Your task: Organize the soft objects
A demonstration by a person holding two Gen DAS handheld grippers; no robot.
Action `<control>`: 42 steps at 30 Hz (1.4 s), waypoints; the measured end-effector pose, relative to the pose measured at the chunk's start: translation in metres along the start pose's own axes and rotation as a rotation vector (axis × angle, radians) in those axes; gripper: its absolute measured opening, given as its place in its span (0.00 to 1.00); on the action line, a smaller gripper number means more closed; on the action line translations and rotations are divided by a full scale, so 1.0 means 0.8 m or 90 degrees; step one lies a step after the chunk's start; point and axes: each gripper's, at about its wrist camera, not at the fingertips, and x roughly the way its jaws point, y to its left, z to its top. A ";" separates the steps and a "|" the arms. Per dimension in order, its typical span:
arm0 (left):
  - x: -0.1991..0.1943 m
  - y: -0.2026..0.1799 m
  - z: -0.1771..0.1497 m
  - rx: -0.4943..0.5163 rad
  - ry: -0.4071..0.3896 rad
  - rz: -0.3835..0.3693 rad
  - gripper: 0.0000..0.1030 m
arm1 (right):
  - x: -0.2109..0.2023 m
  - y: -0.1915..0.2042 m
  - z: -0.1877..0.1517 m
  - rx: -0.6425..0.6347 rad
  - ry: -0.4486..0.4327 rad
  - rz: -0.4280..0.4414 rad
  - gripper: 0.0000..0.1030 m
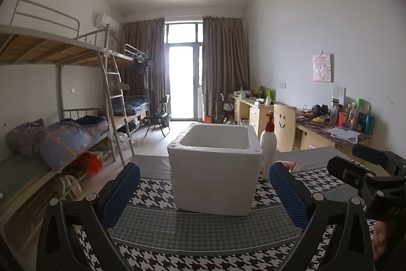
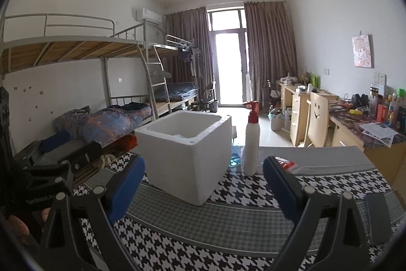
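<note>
Left wrist view looks across a table covered in a black-and-white houndstooth cloth (image 1: 203, 258) with grey checked bands, and the left gripper (image 1: 204, 191) hovers low over the near part of it, its blue-padded fingers (image 1: 119, 194) spread wide with nothing between them. Straight ahead, between the two fingers as seen from here, stands a white foam box (image 1: 215, 179) — open at the top, upright on the cloth, and what shows of its inside looks bare. Just to the right of the box, touching or nearly so, stands a white pump bottle (image 1: 268, 146) with a red pump head. Beside the bottle's base a small red-and-white item (image 1: 290, 166) peeps out behind the right finger; what it is cannot be told. At the right edge the right gripper (image 1: 365, 166) comes into sight, one blue pad showing, and part of a hand (image 1: 380, 235) holds its black body lower down. In the right wrist view the right gripper (image 2: 203, 188) also stands wide and empty over the cloth, with the foam box (image 2: 185, 156) ahead and a little to the left, the pump bottle (image 2: 252, 141) to its right and slightly apart, and a dark flat object (image 2: 378, 217) lying on the cloth near the right edge. Far behind, metal bunk beds (image 1: 63, 50) with rolled bedding line the left wall, desks (image 1: 256, 111) crowded with bottles and papers line the right, and a curtained glass door (image 1: 181, 83) glows at the end of the room. No soft thing to be sorted can be made out on the table.
</note>
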 end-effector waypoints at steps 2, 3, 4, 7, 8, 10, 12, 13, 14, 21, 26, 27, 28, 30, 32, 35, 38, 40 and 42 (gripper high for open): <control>-0.001 0.000 -0.003 -0.004 0.000 -0.002 0.99 | -0.002 -0.001 -0.003 0.006 -0.001 -0.001 0.93; -0.001 0.001 -0.004 -0.005 0.001 -0.004 0.99 | -0.003 -0.001 -0.005 0.007 -0.002 -0.005 0.93; -0.001 0.001 -0.006 -0.005 0.001 -0.007 0.99 | -0.004 -0.002 -0.007 0.007 -0.005 -0.008 0.93; -0.001 0.002 -0.009 -0.004 0.003 -0.012 0.99 | -0.007 -0.003 -0.011 0.006 -0.007 -0.023 0.93; -0.001 0.003 -0.010 -0.006 0.001 -0.014 0.99 | -0.008 -0.004 -0.012 0.007 -0.008 -0.025 0.93; -0.003 0.004 -0.011 -0.007 -0.002 -0.018 0.99 | -0.010 -0.008 -0.012 0.014 -0.009 -0.025 0.93; -0.006 0.004 -0.012 -0.009 -0.005 -0.022 0.99 | -0.012 -0.009 -0.013 0.017 -0.010 -0.026 0.93; -0.006 0.004 -0.013 -0.010 -0.006 -0.024 0.99 | -0.013 -0.008 -0.015 0.016 -0.010 -0.031 0.93; -0.007 0.004 -0.015 -0.009 -0.008 -0.026 0.99 | -0.015 -0.007 -0.016 0.015 -0.013 -0.040 0.93; -0.010 0.005 -0.019 -0.002 -0.005 -0.033 0.99 | -0.023 -0.007 -0.021 0.016 -0.025 -0.040 0.93; -0.007 0.004 -0.023 -0.004 0.002 -0.035 0.99 | -0.020 -0.010 -0.025 0.015 -0.020 -0.047 0.93; -0.006 0.003 -0.024 -0.004 0.005 -0.036 0.99 | -0.019 -0.010 -0.025 0.016 -0.018 -0.048 0.93; -0.004 0.003 -0.026 -0.003 0.010 -0.036 0.99 | -0.018 -0.011 -0.025 0.017 -0.018 -0.051 0.93; -0.002 0.002 -0.028 -0.003 0.014 -0.032 0.99 | -0.018 -0.011 -0.025 0.016 -0.020 -0.052 0.93; -0.001 0.002 -0.031 0.001 0.019 -0.033 0.99 | -0.019 -0.012 -0.026 0.018 -0.019 -0.054 0.93; 0.000 0.004 -0.032 -0.003 0.020 -0.031 0.99 | -0.017 -0.015 -0.027 0.026 -0.011 -0.046 0.93; 0.000 0.005 -0.032 -0.001 0.022 -0.029 0.99 | -0.014 -0.013 -0.028 0.018 -0.007 -0.050 0.93; 0.000 0.004 -0.033 0.002 0.022 -0.027 0.99 | -0.013 -0.011 -0.028 0.017 -0.007 -0.049 0.93; -0.001 0.003 -0.033 0.003 0.021 -0.028 0.99 | -0.013 -0.013 -0.028 0.021 -0.006 -0.045 0.93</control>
